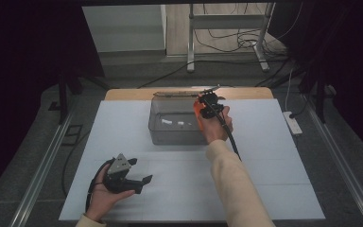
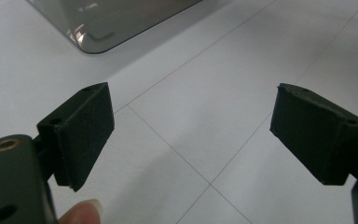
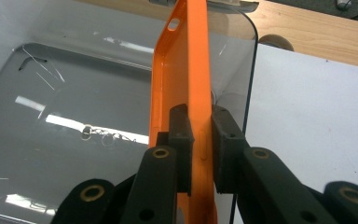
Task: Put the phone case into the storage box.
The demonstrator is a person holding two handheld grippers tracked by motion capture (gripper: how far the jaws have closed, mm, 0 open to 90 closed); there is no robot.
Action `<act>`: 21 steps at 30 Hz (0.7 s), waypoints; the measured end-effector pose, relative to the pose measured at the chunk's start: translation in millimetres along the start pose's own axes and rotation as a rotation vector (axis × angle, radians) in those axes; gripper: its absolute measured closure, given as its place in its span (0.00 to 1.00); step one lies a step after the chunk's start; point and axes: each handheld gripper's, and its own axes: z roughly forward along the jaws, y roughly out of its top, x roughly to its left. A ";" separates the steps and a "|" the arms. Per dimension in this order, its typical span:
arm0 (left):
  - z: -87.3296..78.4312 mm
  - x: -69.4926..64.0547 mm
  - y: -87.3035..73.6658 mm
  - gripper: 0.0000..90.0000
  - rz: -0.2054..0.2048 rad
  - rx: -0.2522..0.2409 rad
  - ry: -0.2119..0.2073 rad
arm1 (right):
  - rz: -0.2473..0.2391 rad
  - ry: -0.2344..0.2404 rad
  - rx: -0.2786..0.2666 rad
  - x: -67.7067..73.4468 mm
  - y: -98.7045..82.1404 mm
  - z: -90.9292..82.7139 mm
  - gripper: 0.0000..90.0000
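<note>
At the left of the high view, the left gripper (image 1: 142, 182) rests in the person's upturned left hand (image 1: 105, 196) near the front edge of the white table cover (image 1: 179, 189). Its grey three-cornered plate sits on top, and a black cable loops behind the wrist. In the left gripper view its jaws stand wide apart with nothing between them; the pads (image 2: 86, 133) are matte black, blocky and slightly rough, like dense foam. Under them lies the smooth white sheet, crossed by thin seam lines, and a rounded corner of the clear bin (image 2: 98, 28) shows at the top.

Toward the middle, the clear bin (image 1: 157, 120) stands on the white cover, a rectangular tub of see-through grey plastic with rounded corners and glossy walls that catch the light. A few small pale bits lie on its floor.

At the bin's right end, the right gripper (image 1: 202, 111) is held from behind by the right hand (image 1: 217, 127), whose cream sleeve (image 1: 236, 189) runs down to the bottom edge. In the right gripper view its jaws are clamped on an orange phone case (image 3: 186, 70), one pad on each face. The case is thin, smooth, moulded plastic with a raised rim and a small oval cut-out near its far end. It stands on edge over the bin's right end, just inside the clear side wall. Beyond the bin lies a strip of bare wooden tabletop (image 3: 317, 37).
</note>
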 end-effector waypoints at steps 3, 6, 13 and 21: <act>-0.2 0.2 0.1 0.15 0.000 0.000 0.001 | -0.001 0.000 0.005 0.2 -1.0 1.9 0.89; -0.1 0.0 0.1 0.15 0.002 0.000 0.001 | -0.004 -0.004 0.010 1.1 -2.4 4.4 0.89; -0.2 0.3 0.1 0.15 0.002 0.000 0.000 | -0.008 -0.014 0.022 1.8 -4.2 8.9 0.89; 0.1 0.1 0.1 0.15 0.002 0.000 -0.001 | -0.014 -0.025 0.031 2.7 -4.7 11.5 0.89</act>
